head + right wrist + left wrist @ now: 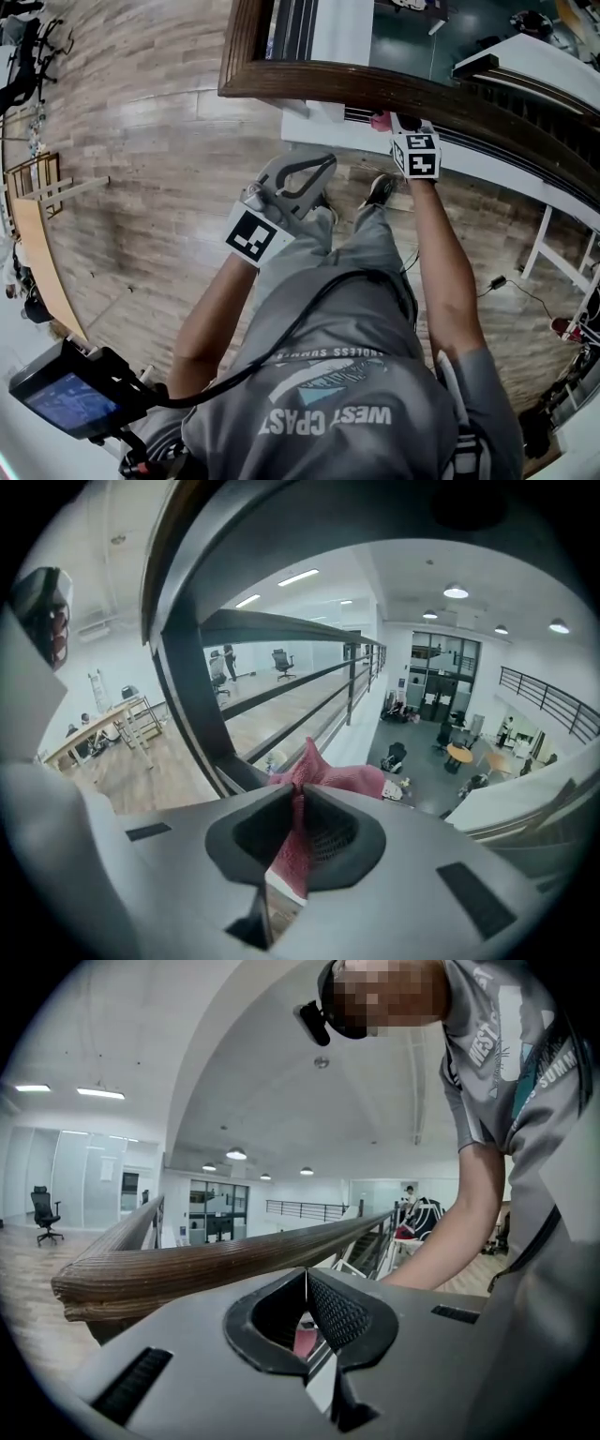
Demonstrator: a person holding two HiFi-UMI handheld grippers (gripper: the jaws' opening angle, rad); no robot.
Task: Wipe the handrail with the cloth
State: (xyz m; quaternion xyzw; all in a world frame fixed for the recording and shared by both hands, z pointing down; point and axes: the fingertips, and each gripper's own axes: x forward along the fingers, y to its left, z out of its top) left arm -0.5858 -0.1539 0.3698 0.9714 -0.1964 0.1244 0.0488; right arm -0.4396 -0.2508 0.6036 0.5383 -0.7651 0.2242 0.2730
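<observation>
A brown wooden handrail (394, 89) runs across the top of the head view and turns a corner at its left end. My right gripper (400, 122) is up against its near side, shut on a pink cloth (380, 120) that touches the rail. In the right gripper view the cloth (323, 778) bunches out beyond the shut jaws, with the dark rail (281, 536) arching overhead. My left gripper (314, 171) hangs lower, apart from the rail, over the person's legs. In its own view the left gripper (306, 1283) is shut and holds nothing, and the ribbed handrail (187, 1267) runs just beyond it.
The person's right forearm (459, 1232) reaches toward the rail. Black balusters (187, 686) and lower bars stand under the rail, with an open drop to a lower floor (441, 761) beyond. Wood flooring (150, 187) spreads left, with a wooden frame (33, 183) at its edge.
</observation>
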